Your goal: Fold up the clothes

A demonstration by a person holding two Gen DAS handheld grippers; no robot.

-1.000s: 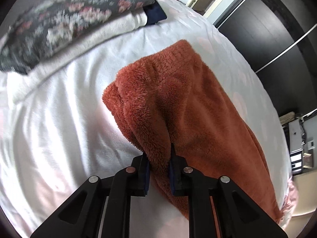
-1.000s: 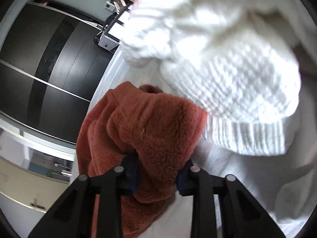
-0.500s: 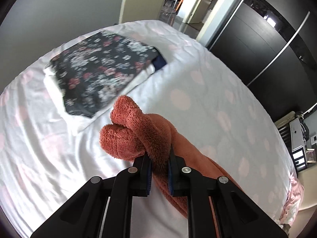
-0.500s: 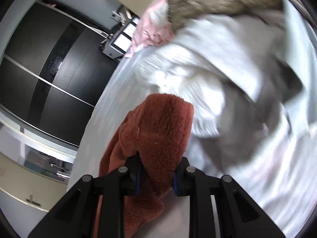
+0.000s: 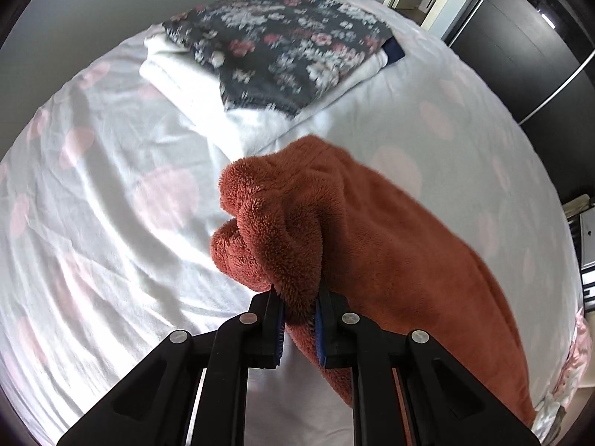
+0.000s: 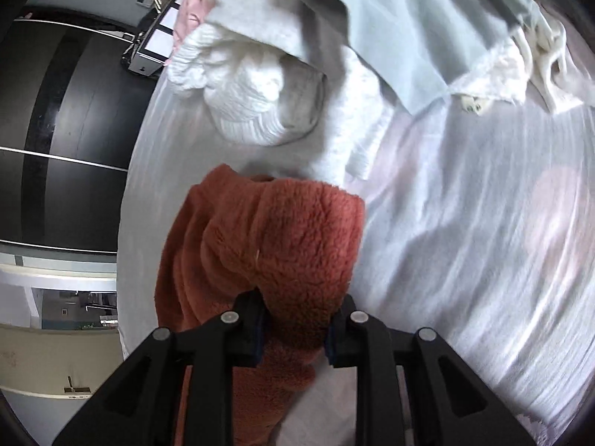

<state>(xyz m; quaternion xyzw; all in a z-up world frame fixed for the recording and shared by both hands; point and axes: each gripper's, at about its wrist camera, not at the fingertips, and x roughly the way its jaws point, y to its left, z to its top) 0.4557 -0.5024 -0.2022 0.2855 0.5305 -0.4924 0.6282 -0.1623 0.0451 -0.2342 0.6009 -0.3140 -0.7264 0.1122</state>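
The rust-orange fleece garment (image 5: pixel 372 245) is thick and plush, its nap short and bristly where light catches it, darker in the folds. In the left wrist view it bunches into 2 rounded lobes just above the left gripper (image 5: pixel 299 319), whose black jaws with blue pads are nearly closed and pinch a thin gathered edge of the fleece between them. From that pinch the cloth runs down and to the right in one broad smooth sheet that lies on the white bedsheet (image 5: pixel 111 223), which is printed with pale pink dots and creased into long ripples.

In the right wrist view the same garment (image 6: pixel 282 245) shows a curlier, sherpa-like face, folded over itself into a fat roll. The right gripper (image 6: pixel 293 330) holds this roll with its jaws set partly apart, the pads pressing into the bulk on both sides; its jaws have just been shifting slightly around that wad. More of the fleece hangs below and left of the gripper, down toward the bed's edge.

Relative to the fleece garment: beyond it in the left view lies a folded stack topped by a dark floral cloth (image 5: pixel 282 37) on white folded fabric (image 5: pixel 178 70), close to the garment's far tip but apart from it. Beyond it in the right view sits a heap of unfolded clothes, with a white knit piece (image 6: pixel 245 85) nearest and a pale grey-green cloth (image 6: pixel 409 26) draped over that
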